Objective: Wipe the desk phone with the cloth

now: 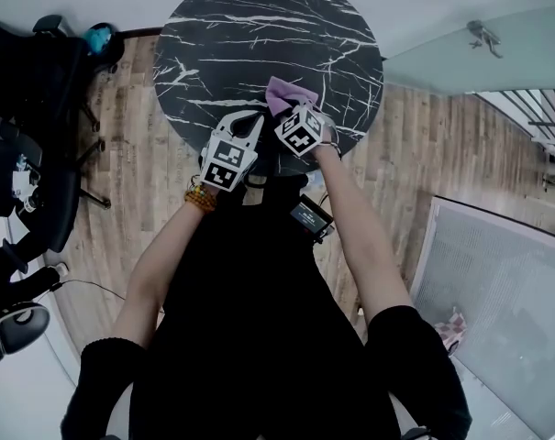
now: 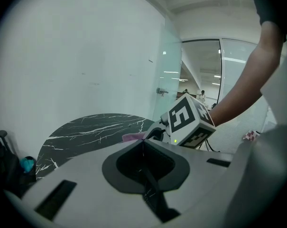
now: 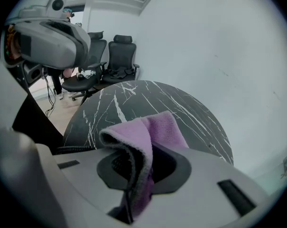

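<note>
My right gripper (image 3: 142, 148) is shut on a purple cloth (image 3: 155, 129), which drapes forward over the jaws. In the head view the cloth (image 1: 289, 94) hangs over the near part of the round black marble table (image 1: 259, 26), ahead of the right gripper (image 1: 288, 110). A black phone body (image 3: 32, 120) with a coiled cord (image 3: 69, 149) shows low at the left of the right gripper view. The left gripper (image 2: 143, 144) has its jaws together with nothing visible between them. It sits just left of the right one (image 1: 249, 125), over a dark shape at the table's near edge.
Black office chairs (image 1: 29, 81) stand left of the table on the wooden floor (image 1: 424, 154), with more chairs (image 3: 119, 56) behind it. A glass wall (image 2: 200, 80) runs to the right. A white panel (image 1: 497, 301) lies at the right. A small device (image 1: 311, 216) hangs at the person's waist.
</note>
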